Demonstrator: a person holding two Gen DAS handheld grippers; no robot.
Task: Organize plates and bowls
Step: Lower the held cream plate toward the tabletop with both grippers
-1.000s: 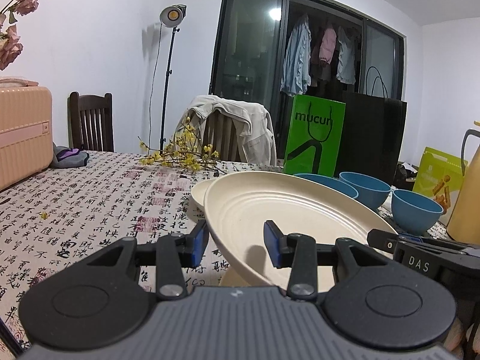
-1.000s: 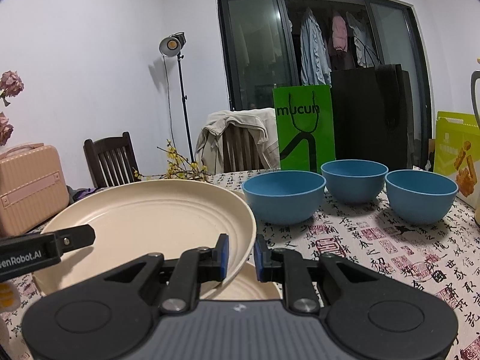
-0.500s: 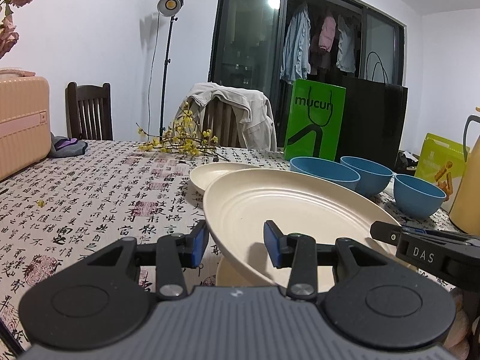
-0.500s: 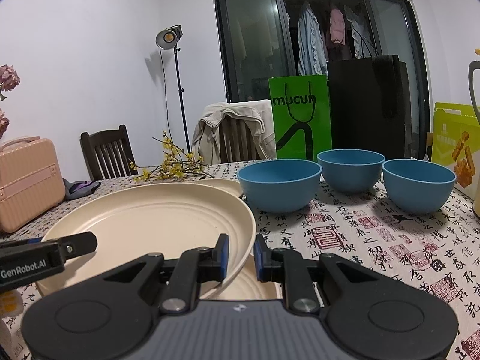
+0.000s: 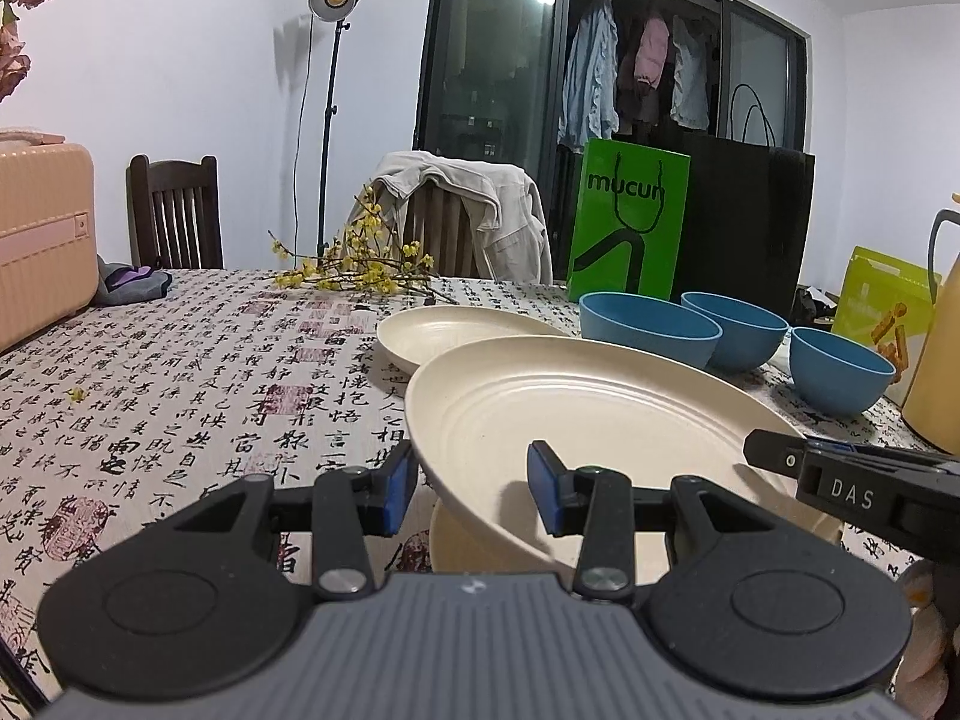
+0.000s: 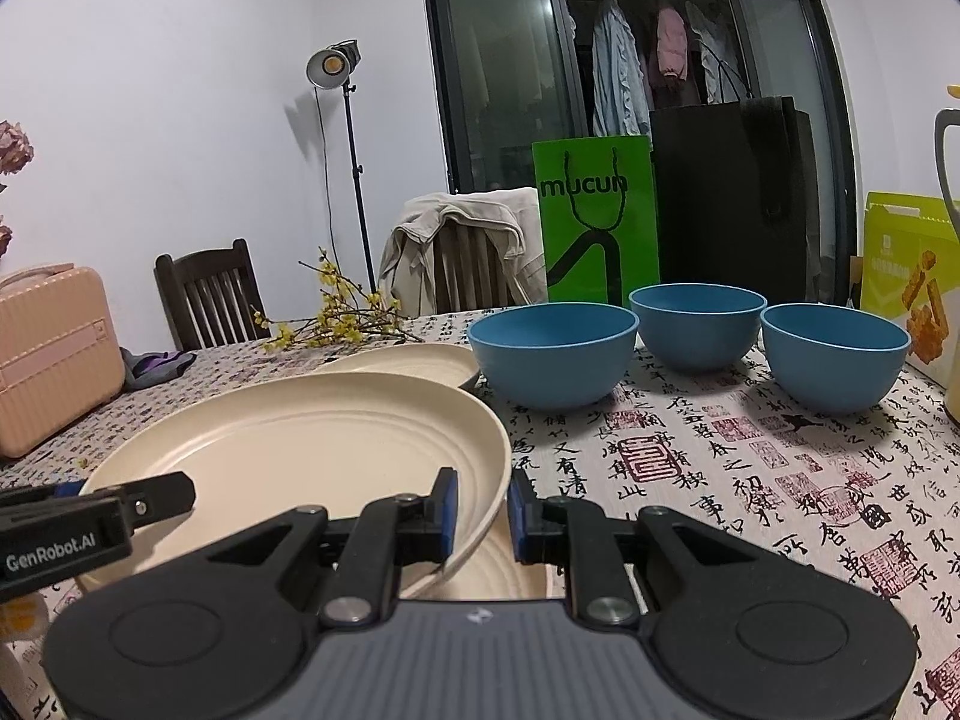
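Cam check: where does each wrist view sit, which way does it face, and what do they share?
Left wrist: on the left claw, looking forward and slightly down across the table; its fingers straddle the left rim of the big plate; the right claw's tip enters from the right.
Right wrist: on the right claw, same heading; its fingers are closed on the plate's right rim; the left claw's tip enters from the left.
Shared: the plate, a second plate, three blue bowls, green bag.
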